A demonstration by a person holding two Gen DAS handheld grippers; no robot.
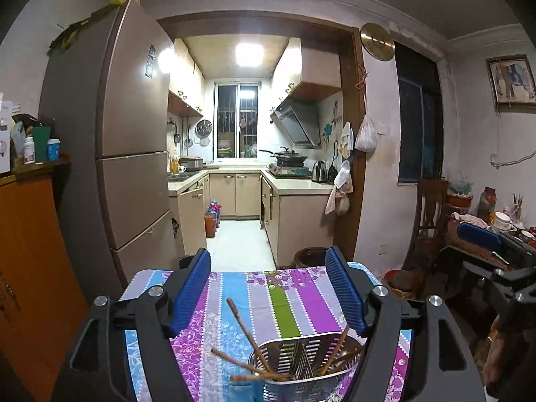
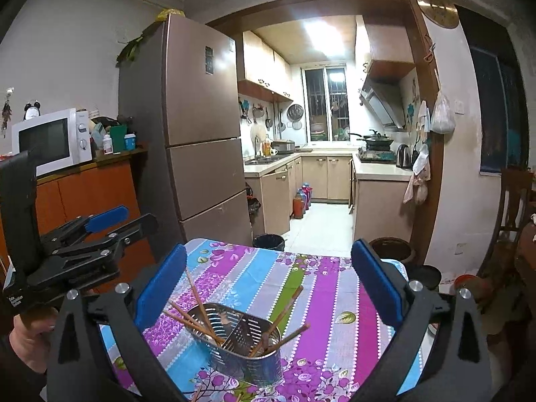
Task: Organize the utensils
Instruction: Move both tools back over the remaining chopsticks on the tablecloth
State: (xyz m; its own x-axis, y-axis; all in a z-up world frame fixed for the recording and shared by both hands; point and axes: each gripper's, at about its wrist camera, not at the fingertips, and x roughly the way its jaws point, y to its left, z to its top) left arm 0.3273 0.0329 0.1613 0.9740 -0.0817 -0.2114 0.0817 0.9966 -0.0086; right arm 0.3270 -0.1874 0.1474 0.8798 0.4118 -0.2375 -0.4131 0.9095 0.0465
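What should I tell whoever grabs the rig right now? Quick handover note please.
Left gripper: open, holding nothing.
Right gripper: open, holding nothing.
Metal utensil holder stands on the striped tablecloth, between both sets of fingers.
Done: chopsticks stand in both compartments, leaning outward.
Left: something like another chopstick lies on the cloth at the near edge; check it, then tidy.

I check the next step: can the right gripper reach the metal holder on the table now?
Probably yes: the right gripper is open and empty, and the metal holder stands just ahead between its fingers, nothing blocking.
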